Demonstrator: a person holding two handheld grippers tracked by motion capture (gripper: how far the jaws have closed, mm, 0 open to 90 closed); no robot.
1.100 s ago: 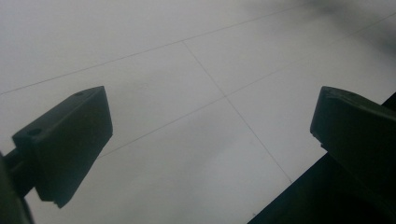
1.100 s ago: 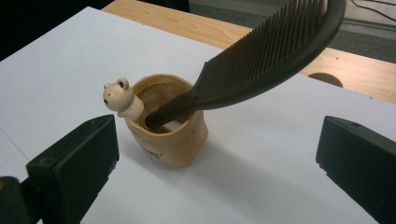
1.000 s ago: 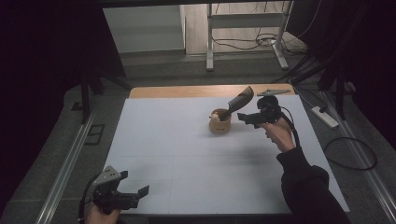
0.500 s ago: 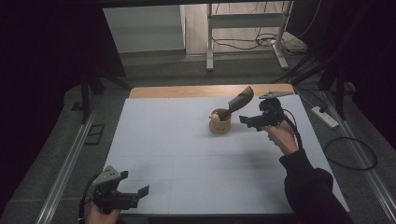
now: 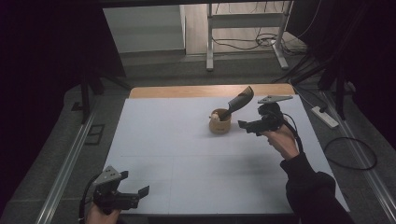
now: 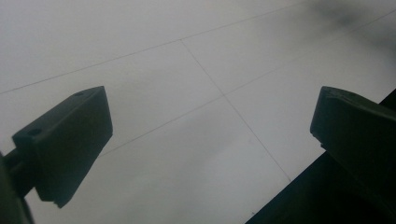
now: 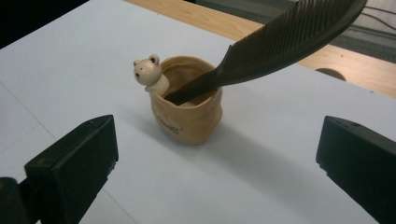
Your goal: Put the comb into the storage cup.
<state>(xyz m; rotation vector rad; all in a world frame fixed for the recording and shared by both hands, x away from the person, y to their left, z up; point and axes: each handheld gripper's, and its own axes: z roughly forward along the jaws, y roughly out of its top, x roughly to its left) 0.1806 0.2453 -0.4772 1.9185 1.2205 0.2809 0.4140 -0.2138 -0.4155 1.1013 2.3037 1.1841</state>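
Note:
A tan pouch-shaped cup (image 5: 219, 124) with a small bear figure (image 7: 149, 72) on its rim stands on the white table top, at the far right of centre. A black comb (image 5: 240, 101) leans out of it, handle inside, teeth up and to the right. My right gripper (image 5: 245, 125) hovers just right of the cup, apart from it. In the right gripper view the cup (image 7: 189, 116) and comb (image 7: 289, 32) lie ahead of my right gripper (image 7: 219, 154), open and holding nothing. My left gripper (image 5: 137, 193) rests open at the near left edge, and in its own view my left gripper (image 6: 212, 130) has bare table between its jaws.
The white sheet (image 5: 187, 154) covers the table, with a strip of bare wood (image 5: 187, 91) along the far edge. A power strip (image 5: 324, 116) and cables lie on the floor to the right. A metal frame (image 5: 210, 42) stands beyond the table.
My right gripper has drifted slightly toward the person and to the right, a little farther from the cup. The left gripper, the cup and the comb have stayed put.

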